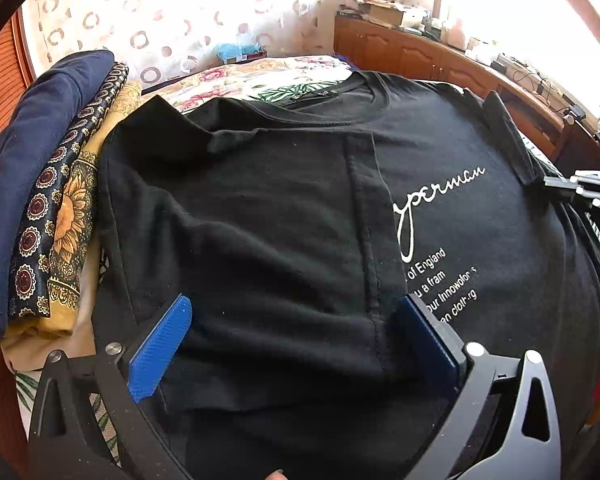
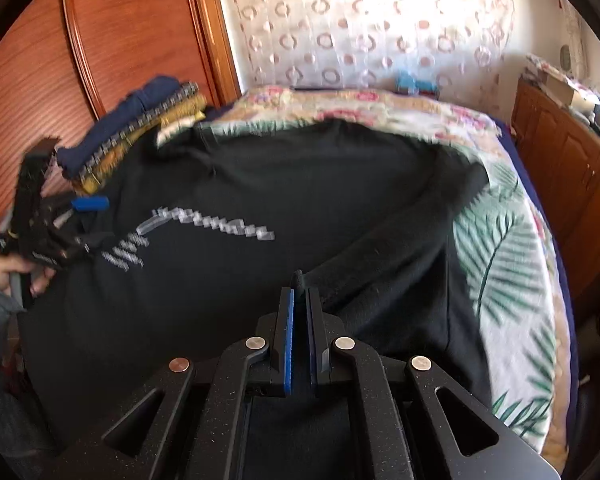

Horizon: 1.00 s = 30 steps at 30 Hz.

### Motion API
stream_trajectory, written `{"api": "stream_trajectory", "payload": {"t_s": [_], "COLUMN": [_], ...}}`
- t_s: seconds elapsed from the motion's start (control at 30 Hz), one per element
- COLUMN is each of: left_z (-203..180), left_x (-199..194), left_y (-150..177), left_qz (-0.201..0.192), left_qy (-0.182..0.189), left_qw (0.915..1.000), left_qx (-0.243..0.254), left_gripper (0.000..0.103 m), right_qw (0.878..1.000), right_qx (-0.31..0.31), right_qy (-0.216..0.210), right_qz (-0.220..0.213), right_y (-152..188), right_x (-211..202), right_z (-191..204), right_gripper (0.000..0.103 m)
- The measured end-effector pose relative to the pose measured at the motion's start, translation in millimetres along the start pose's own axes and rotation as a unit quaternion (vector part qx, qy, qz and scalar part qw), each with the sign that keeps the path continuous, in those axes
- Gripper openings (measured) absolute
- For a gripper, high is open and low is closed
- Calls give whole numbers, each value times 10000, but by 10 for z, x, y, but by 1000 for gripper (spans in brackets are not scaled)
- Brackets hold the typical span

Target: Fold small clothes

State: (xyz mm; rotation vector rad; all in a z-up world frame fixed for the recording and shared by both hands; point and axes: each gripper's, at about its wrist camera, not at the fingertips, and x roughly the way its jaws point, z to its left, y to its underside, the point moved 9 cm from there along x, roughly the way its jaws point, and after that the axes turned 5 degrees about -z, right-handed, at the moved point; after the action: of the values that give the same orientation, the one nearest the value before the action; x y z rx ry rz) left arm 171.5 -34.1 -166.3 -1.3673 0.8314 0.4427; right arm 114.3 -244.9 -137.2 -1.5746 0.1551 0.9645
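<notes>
So the black t-shirt (image 1: 284, 208) lies flat on the floral bedspread (image 2: 508, 264), left side already folded in. Right gripper (image 2: 300, 296) is pinched on the right sleeve edge, folding left toward the print. Left gripper (image 1: 292, 320) hovers wide apart over the folded side.

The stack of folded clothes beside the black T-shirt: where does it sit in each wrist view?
Left wrist view: stack of folded clothes fills the left edge, touching the black T-shirt.
Right wrist view: stack sits upper left, small, against the wooden wardrobe.
Shared landmark: the shirt's white lettering.
</notes>
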Motion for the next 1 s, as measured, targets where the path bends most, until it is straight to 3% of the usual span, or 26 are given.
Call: {"api": "stream_trajectory", "payload": {"t_s": [0.2, 0.3, 0.37, 0.57, 0.87, 1.0], "left_z": [-6, -4, -3, -3, -2, -6], "left_x": [-2, -2, -1, -1, 0, 5], "left_y": [11, 10, 9, 9, 10, 7], "left_qz": [-3, -4, -4, -3, -3, -2], "left_qy": [-4, -4, -5, -5, -6, -8], "left_qw": [10000, 10000, 10000, 10000, 10000, 10000], "left_qx": [2, 0, 1, 0, 0, 1], "left_gripper": [103, 103, 103, 103, 103, 103], "right_qw": [9999, 9998, 9994, 9974, 9932, 9927], "right_qx": [-37, -126, -145, 35, 381, 485], "right_qy": [122, 152, 226, 585, 1085, 1096], "right_qz": [38, -68, -207, -429, -167, -108], "right_y": [-35, -105, -198, -493, -741, -798], "right_x": [-44, -156, -238, -295, 289, 370], "right_z": [61, 129, 93, -222, -557, -574], "right_gripper": [9, 23, 37, 38, 38, 38]}}
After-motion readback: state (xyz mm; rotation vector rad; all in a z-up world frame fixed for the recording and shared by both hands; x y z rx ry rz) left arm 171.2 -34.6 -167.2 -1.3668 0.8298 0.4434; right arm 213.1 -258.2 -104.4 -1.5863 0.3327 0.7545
